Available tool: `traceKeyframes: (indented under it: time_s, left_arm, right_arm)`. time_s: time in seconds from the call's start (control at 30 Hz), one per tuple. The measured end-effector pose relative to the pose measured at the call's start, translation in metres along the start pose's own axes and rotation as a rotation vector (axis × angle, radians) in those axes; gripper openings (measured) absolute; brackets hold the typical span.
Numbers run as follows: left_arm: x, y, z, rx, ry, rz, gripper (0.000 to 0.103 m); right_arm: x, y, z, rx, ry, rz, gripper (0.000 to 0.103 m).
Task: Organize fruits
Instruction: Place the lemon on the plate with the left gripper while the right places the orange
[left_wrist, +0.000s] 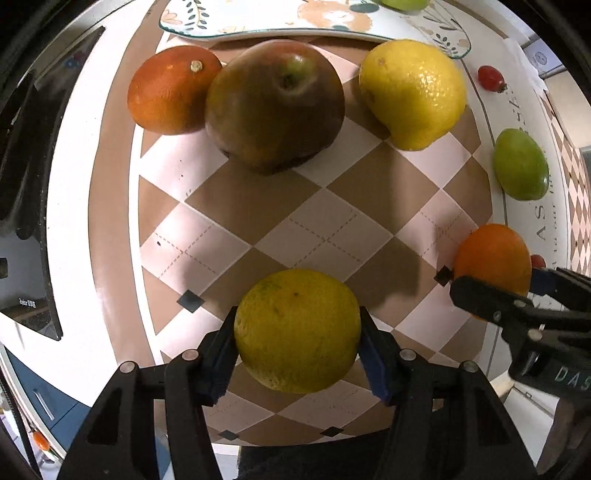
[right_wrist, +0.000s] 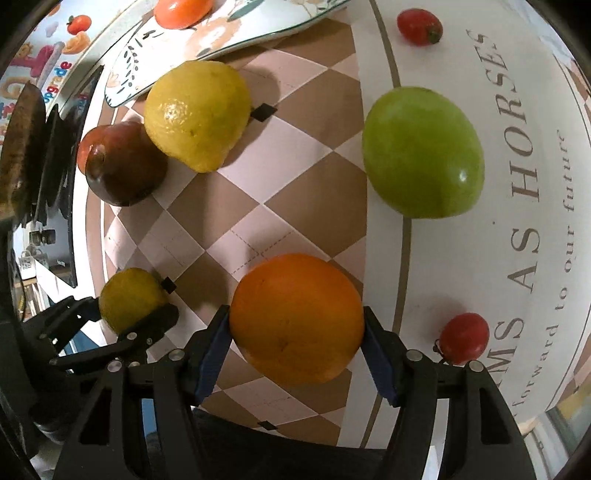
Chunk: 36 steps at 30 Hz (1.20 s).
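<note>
Fruits: left tool (left_wrist: 297, 345) grips a yellow citrus (left_wrist: 297, 330); right tool (right_wrist: 295, 341) grips an orange (right_wrist: 296, 318); only left view shows reddish orange (left_wrist: 170, 88).

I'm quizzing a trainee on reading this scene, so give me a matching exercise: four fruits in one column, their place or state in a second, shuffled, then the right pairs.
Things:
1. yellow-green citrus
2. orange
3. green fruit
4. dark red mango

Places or states:
A. lies free on the white band of the tablecloth with lettering
B. clamped in the right hand-held gripper
C. rests on the checkered part, between a deep orange fruit and a lemon
D. clamped in the left hand-held gripper

Pairs: 1-D, 2-B, 3-A, 4-C
</note>
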<state>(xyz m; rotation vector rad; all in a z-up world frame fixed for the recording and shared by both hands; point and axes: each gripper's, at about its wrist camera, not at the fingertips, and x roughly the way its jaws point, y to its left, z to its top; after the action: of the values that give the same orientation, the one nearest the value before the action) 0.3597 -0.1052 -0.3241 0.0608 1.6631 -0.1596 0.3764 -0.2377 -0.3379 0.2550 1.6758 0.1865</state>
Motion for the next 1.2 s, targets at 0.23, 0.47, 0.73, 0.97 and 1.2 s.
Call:
traceKeyframes:
  time_s: [0.23,0.47,0.73,0.97,1.2]
  left_arm:
    - [-0.026,-0.001,0.014,-0.012,-0.037,-0.025,0.056]
    - [-0.119,0.010,0.041,-0.020,-0.189,-0.129,0.056]
    - [-0.157,0.066,0.130,-0.037,-0.315,-0.097,0.056]
    - [-0.104,0.099,0.221,-0.089,-0.155,-0.081,0.056]
    - [-0.065,0.108,0.254,-0.122,-0.050,-0.088,0.056]
  right_arm:
    - [-0.005,-0.002,-0.002,-0.016,-0.027,0.008,0.067]
    - [-0.061,0.002,0.016,-0.019,-0.126,0.102,0.067]
    - [-0.113,0.029,0.100,-0.038,-0.262,0.118,0.067]
    - [-0.067,0.047,0.176,-0.009,-0.182,0.061,0.067]
    - [-0.039,0.053,0.202,-0.003,-0.111,0.023,0.067]
